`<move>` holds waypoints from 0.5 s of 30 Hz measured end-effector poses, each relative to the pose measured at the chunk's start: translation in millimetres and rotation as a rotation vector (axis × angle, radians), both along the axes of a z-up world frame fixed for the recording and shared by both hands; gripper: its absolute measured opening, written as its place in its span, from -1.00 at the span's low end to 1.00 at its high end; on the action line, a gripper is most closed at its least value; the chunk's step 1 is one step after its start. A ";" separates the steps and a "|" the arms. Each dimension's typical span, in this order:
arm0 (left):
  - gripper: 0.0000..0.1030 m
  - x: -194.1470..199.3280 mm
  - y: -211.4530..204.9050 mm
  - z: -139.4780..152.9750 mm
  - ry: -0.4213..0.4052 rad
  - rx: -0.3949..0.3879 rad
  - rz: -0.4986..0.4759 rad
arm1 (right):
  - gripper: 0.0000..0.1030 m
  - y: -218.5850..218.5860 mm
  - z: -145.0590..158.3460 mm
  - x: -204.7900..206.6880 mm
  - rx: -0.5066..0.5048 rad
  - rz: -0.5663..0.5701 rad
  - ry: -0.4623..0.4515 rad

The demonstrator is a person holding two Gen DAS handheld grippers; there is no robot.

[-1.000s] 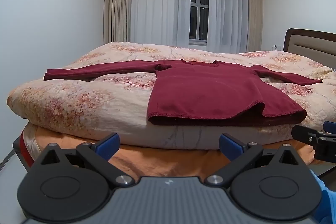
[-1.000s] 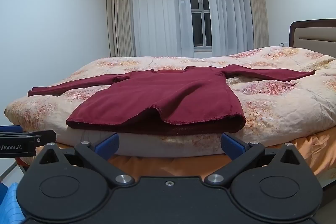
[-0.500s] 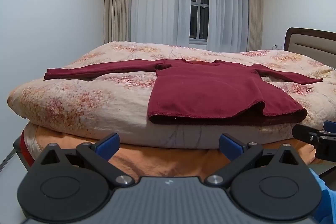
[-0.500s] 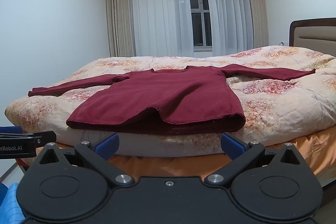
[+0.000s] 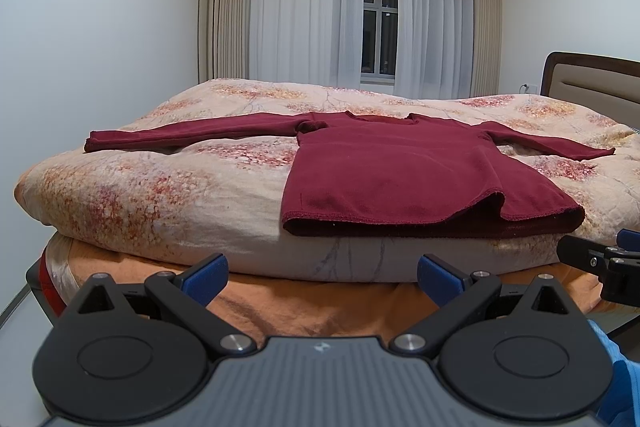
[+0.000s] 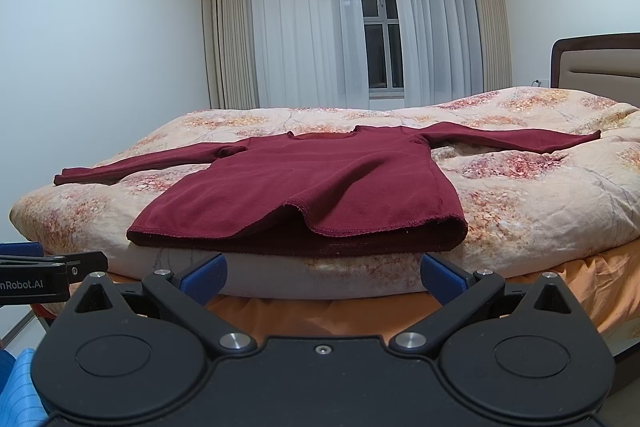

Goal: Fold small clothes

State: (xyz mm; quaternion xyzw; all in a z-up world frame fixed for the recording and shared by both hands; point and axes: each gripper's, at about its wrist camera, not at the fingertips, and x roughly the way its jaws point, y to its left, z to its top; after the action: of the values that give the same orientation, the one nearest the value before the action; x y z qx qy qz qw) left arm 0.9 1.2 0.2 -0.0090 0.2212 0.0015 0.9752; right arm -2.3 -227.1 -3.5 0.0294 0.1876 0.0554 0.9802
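A dark red long-sleeved top (image 5: 392,179) (image 6: 312,187) lies flat on the bed, both sleeves stretched out sideways and its hem hanging at the near edge of the quilt. My left gripper (image 5: 322,277) hovers open in front of the bed, below the hem and a little to its left, with nothing between its blue pads. My right gripper (image 6: 322,277) is open too and empty, just under the hem's middle. In the left wrist view the right gripper (image 5: 604,261) pokes in at the right edge; in the right wrist view the left gripper (image 6: 48,273) shows at the left.
A floral quilt (image 5: 160,183) (image 6: 520,195) covers the bed over an orange sheet (image 5: 304,307). A brown headboard (image 6: 596,63) stands at the right. White curtains (image 5: 316,3) and a window fill the far wall. A blue sleeve (image 6: 20,391) shows at the bottom corner.
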 end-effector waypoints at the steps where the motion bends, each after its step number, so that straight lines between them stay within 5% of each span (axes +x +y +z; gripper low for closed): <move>1: 0.99 0.1 0.2 0.2 0.000 0.000 0.000 | 0.99 0.0 0.0 0.0 0.000 0.000 0.000; 15: 0.99 -0.5 0.2 -0.4 0.002 0.001 0.001 | 0.99 -0.2 -0.1 0.0 0.002 0.000 0.000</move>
State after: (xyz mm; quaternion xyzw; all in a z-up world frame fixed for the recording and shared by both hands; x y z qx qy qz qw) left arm 0.5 1.3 -0.1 -0.0086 0.2224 0.0023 0.9749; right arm -2.3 -227.4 -3.6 0.0302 0.1875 0.0557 0.9802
